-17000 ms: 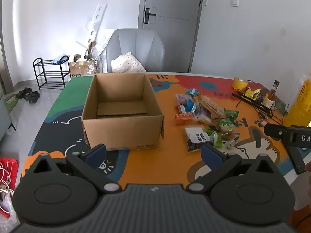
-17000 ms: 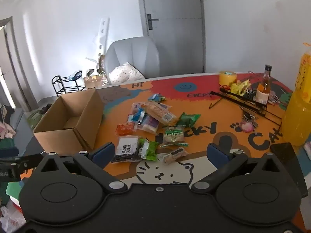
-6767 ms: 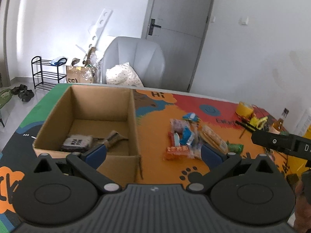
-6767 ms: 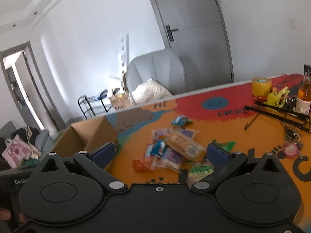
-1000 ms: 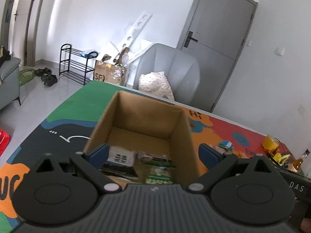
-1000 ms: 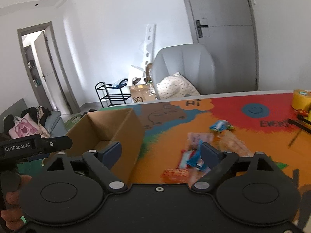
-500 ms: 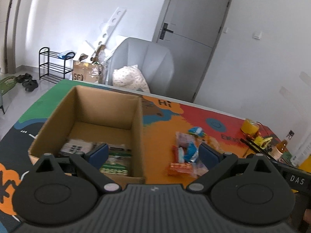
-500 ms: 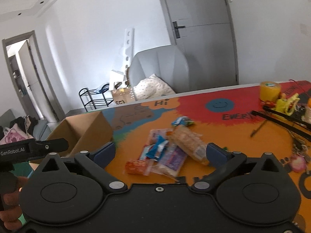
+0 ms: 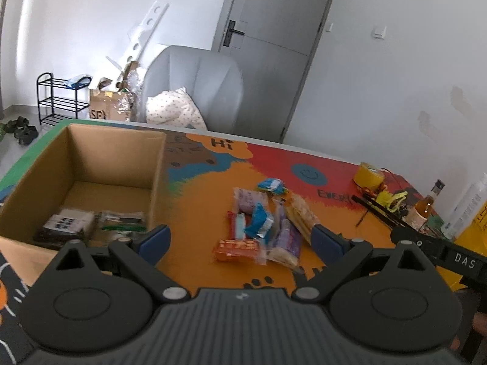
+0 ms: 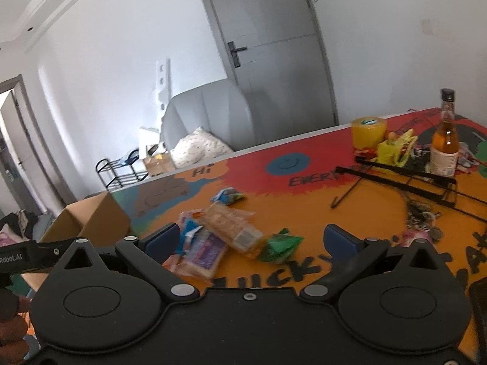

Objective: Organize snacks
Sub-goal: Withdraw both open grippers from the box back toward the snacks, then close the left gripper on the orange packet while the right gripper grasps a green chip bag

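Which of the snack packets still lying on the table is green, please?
The crumpled green foil packet, at the pile's edge nearest the bottle side, in front of the right hand-held gripper. The other packets beside it are blue, purple, orange or clear.

One box (image 9: 91,164), one bottle (image 10: 445,140)

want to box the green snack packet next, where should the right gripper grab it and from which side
Probably from above, closing the right gripper across the raised, crumpled middle of the green snack packet. It lies on the table mat at the right edge of the pile, beside the long cracker pack, with bare mat to its right, so a finger should fit there. Both jaws stand open and empty.
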A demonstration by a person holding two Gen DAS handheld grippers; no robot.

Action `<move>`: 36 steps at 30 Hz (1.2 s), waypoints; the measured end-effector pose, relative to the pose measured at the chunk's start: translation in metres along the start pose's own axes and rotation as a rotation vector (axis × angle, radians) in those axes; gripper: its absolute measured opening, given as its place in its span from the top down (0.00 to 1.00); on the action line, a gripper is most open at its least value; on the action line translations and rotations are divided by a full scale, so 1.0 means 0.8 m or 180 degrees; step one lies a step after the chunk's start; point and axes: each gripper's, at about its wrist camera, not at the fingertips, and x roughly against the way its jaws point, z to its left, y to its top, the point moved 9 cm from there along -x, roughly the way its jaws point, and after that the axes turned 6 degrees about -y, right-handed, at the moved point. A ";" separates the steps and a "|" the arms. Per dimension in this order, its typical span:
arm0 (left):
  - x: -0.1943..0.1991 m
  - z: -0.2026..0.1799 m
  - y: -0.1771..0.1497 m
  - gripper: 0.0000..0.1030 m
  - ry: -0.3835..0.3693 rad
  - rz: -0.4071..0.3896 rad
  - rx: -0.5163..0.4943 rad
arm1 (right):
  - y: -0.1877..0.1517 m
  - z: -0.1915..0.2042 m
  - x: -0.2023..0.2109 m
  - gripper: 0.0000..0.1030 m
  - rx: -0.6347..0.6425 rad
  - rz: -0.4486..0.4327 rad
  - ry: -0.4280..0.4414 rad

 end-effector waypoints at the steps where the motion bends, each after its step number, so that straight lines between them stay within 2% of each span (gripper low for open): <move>1: -0.003 -0.002 -0.002 0.05 -0.0015 0.0014 0.0001 | -0.001 -0.004 -0.001 0.01 -0.0006 0.0005 -0.0006; 10: -0.038 -0.017 -0.016 0.07 -0.0011 0.0123 -0.0059 | -0.018 -0.034 -0.025 0.08 -0.0117 0.0152 -0.0003; 18: -0.069 -0.023 -0.026 0.09 0.0008 0.0169 -0.0118 | -0.035 -0.036 -0.053 0.20 -0.0174 0.0316 0.0121; 25: -0.096 -0.012 -0.032 0.14 0.0122 0.0255 -0.0097 | -0.043 -0.034 -0.080 0.26 -0.0216 0.0442 0.0188; 36: -0.136 0.010 -0.038 0.19 0.0220 0.0318 -0.0014 | -0.048 -0.027 -0.119 0.26 -0.0182 0.0608 0.0209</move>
